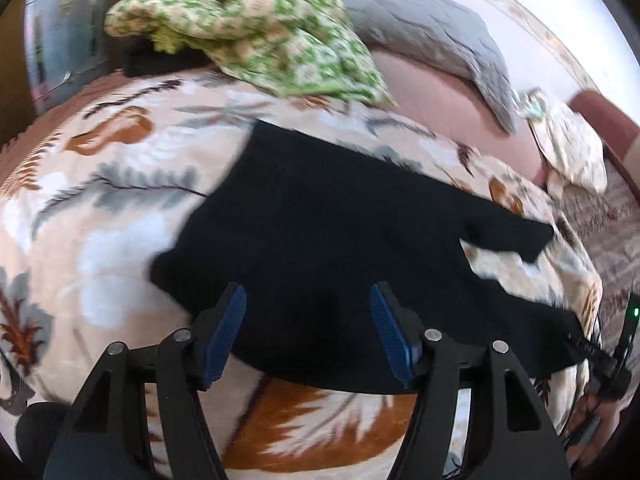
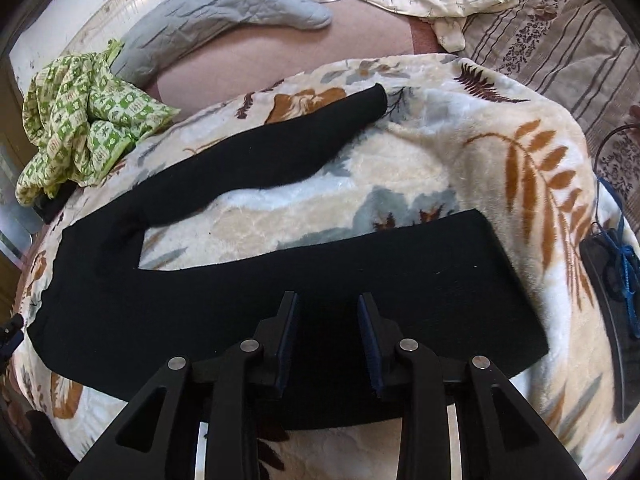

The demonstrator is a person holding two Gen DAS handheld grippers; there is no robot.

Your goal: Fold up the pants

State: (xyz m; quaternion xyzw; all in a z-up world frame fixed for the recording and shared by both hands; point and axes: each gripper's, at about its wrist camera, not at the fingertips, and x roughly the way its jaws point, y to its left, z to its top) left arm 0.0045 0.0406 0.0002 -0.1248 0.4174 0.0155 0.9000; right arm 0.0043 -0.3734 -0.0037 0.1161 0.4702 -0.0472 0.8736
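Pants [image 2: 280, 280] lie spread, legs apart, on the blanket [image 2: 400, 168]. Left gripper [image 1: 308, 320] and right gripper [image 2: 328, 320] released, empty. Risk: plush pile snags, skewing the fold.

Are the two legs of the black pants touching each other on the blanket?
Apart along their length. The right wrist view shows patterned blanket between the two legs of the black pants; they join only at the crotch.

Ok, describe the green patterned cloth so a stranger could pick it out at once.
Start from the leaf-print blanket covering the bed, where the black pants lie spread. Follow the blanket to its far left edge in the right wrist view: the green patterned cloth sits there crumpled in a heap, next to the grey quilted pillow. It alone is bright green with small white squares.
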